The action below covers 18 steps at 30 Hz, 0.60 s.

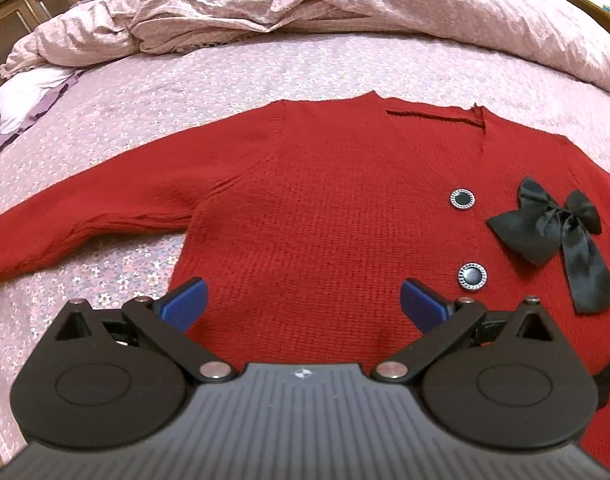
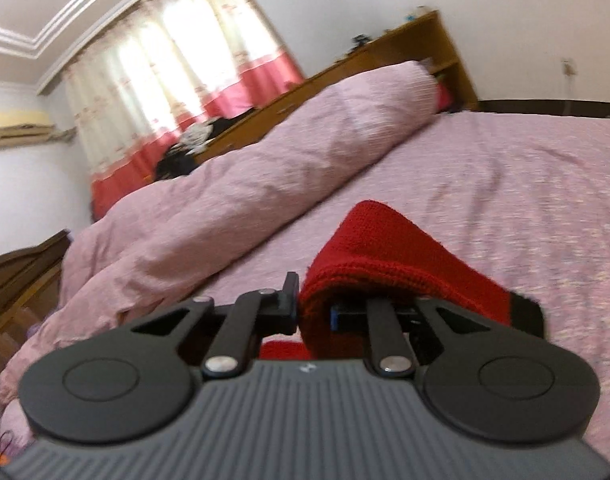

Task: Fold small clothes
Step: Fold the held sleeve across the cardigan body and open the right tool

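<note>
A red knit cardigan [image 1: 317, 200] lies flat on the bed, front up, with two round black buttons [image 1: 462, 199] and a black satin bow [image 1: 561, 232]. Its left sleeve [image 1: 85, 208] stretches out toward the left edge of the left wrist view. My left gripper [image 1: 303, 300] hovers over the cardigan's lower body, open, with nothing between its blue pads [image 1: 187, 304]. In the right wrist view a fold of the red knit [image 2: 385, 248] is lifted off the bed, and my right gripper [image 2: 313, 304] is shut on it. The view is blurred.
A rumpled pink quilt [image 1: 345, 4] lies bunched along the far side of the flowered pink sheet [image 1: 153, 92]. A wooden shelf unit [image 2: 405, 48] and a pink-and-white curtain [image 2: 177, 60] stand beyond the bed. A white and purple cloth [image 1: 21, 108] lies at the left.
</note>
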{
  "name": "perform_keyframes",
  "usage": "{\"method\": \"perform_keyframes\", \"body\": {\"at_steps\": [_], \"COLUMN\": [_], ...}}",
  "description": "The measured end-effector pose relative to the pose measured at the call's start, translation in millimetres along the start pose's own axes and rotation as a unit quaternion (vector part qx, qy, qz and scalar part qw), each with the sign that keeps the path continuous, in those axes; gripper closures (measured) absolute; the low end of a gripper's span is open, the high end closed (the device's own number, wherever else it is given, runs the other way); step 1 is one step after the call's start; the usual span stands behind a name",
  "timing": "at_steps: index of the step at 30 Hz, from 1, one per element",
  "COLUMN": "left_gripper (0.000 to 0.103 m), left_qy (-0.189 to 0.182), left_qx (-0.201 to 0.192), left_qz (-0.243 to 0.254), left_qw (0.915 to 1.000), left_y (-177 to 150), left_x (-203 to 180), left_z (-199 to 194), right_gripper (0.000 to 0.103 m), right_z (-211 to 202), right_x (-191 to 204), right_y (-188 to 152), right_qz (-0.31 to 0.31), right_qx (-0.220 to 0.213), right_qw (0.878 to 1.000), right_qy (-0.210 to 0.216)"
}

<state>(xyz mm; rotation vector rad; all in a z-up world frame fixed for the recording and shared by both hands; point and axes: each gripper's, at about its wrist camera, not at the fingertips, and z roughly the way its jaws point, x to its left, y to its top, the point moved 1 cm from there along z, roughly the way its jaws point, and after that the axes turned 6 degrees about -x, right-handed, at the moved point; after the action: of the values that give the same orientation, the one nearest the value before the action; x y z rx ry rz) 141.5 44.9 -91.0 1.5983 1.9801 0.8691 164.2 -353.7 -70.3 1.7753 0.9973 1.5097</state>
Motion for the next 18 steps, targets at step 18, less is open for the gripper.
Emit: {"method": "perform_keyframes", "body": {"at_steps": [18], "left_gripper": [0.000], "left_qy": [0.014], "left_qx": [-0.013], "left_qz": [-0.024], "left_qw": [0.9995], "left_y": [-4], "left_x": [31], "left_z": [-3], "right_gripper": [0.086], "right_z": [21], "right_x": [129], "right_y": [-75], "right_qz": [-0.084], "right_qx": [0.084], "right_qw": [0.987], "right_qy": [0.109]}}
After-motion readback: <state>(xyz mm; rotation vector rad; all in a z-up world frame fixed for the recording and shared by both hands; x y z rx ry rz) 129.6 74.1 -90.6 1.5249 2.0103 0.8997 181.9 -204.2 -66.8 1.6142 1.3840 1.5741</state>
